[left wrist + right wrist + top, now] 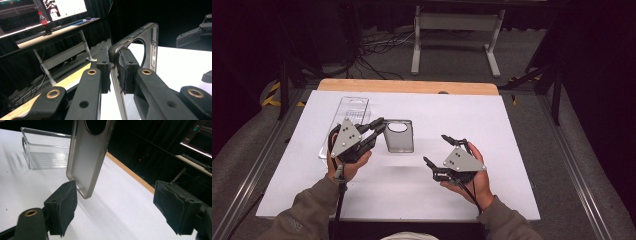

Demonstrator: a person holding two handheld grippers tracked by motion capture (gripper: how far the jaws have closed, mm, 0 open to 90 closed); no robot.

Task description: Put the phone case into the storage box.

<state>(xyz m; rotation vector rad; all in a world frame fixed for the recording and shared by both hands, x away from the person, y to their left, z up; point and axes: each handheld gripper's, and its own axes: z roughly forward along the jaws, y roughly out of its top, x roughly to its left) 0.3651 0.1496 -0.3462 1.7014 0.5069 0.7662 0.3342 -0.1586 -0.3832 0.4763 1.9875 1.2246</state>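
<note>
While the left gripper is clamped on the edge of the grey phone case, held up off the white table at centre-left, the right gripper sits apart on the near right, jaws wide w/ nothing between. Pickup looks done. The clear tray, far left, is empty, so placing or a handover is prob. what's left.

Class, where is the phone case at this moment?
In the high view the phone case is left of centre, clamped in the left gripper, beside the clear tray.
</note>
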